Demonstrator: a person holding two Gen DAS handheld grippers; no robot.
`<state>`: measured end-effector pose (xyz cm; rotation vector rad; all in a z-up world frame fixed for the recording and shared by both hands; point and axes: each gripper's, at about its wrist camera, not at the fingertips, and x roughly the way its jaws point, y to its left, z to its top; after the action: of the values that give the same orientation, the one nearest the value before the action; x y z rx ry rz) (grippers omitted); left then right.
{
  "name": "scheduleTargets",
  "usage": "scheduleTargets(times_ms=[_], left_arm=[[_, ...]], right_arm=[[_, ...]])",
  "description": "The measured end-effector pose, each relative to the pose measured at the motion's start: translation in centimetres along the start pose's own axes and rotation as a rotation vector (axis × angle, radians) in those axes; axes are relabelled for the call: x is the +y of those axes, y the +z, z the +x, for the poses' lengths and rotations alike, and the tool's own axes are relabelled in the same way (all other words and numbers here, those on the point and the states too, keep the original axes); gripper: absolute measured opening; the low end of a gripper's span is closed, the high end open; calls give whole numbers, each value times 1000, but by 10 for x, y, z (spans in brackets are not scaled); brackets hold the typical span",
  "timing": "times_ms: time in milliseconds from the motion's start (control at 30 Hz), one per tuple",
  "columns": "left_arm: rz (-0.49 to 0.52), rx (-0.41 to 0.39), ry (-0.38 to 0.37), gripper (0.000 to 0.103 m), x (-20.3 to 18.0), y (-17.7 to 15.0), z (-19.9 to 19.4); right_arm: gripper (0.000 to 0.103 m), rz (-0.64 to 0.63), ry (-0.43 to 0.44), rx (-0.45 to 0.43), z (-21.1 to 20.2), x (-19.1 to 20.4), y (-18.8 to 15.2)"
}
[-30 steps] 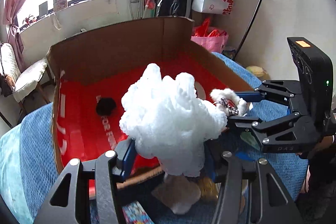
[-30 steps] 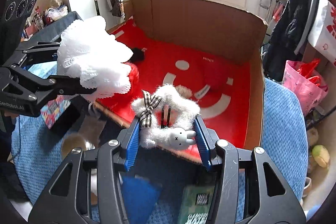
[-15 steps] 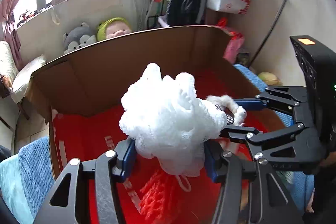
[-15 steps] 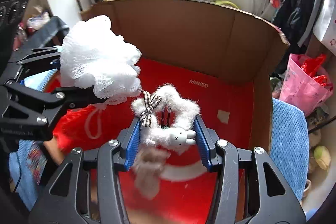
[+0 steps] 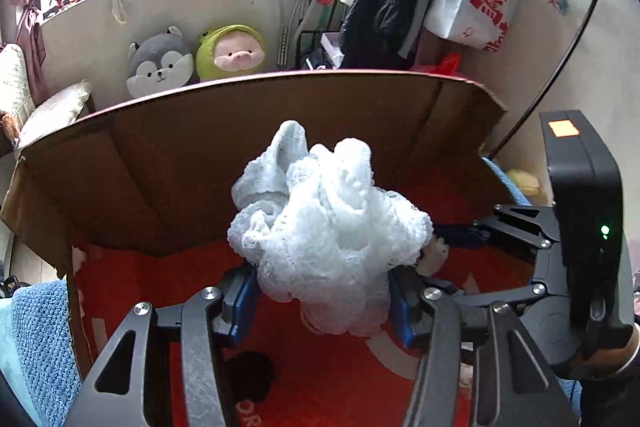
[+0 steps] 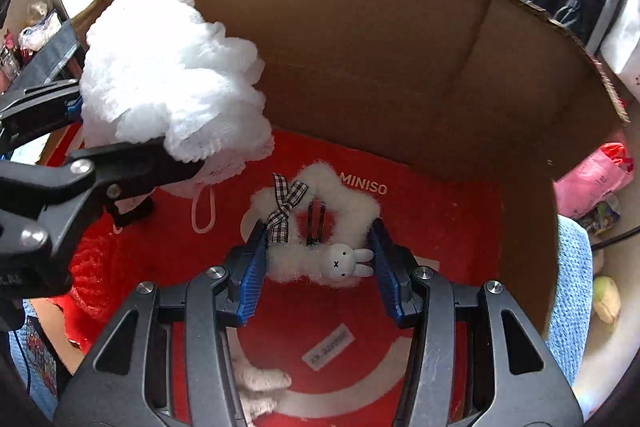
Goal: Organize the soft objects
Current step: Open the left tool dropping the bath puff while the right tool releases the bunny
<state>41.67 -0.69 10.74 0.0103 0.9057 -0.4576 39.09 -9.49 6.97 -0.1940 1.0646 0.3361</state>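
Progress shows in where both loads hang: a second ago they sat short of the cardboard box's near rim, and now both are inside, over its red lining. Centre frame in the left wrist view, the left gripper (image 5: pixel 324 303) is clamped on the white mesh bath pouf (image 5: pixel 328 235), its blue pads pressed into the lower folds while the bulk billows above them. In the right wrist view the right gripper (image 6: pixel 318 259) is closed on the fluffy white star hair clip (image 6: pixel 316 223), centre frame, with its checked bow and small rabbit charm (image 6: pixel 344 261); the pouf (image 6: pixel 172 79) fills the upper left there. Below, on the floor of the cardboard box (image 6: pixel 400 67), lie a red knitted piece (image 6: pixel 88 267) at lower left, a pale furry item (image 6: pixel 256 383) at bottom centre, and, in the left wrist view, a black pompom (image 5: pixel 250 373) at lower centre. Carrying looks finished; what remains is likely letting go, each item dropping clear of the other.
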Motion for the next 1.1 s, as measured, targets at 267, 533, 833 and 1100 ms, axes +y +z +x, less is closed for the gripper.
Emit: scheduleTargets(times_ms=[267,533,833,1100], left_arm=[[-19,37,49,57,11,-5,23],[-46,98,84,62,20,-18,40],[-39,114,90,70,16,-15,43],[-50,107,99,78,11,-13,42]], right_arm=[[47,-62,17,39,16,0,3],[47,-100,-6,60,27,9,6],[48,-113,-10,64,26,8,3],[57,-125,-13,66,27,13,3]])
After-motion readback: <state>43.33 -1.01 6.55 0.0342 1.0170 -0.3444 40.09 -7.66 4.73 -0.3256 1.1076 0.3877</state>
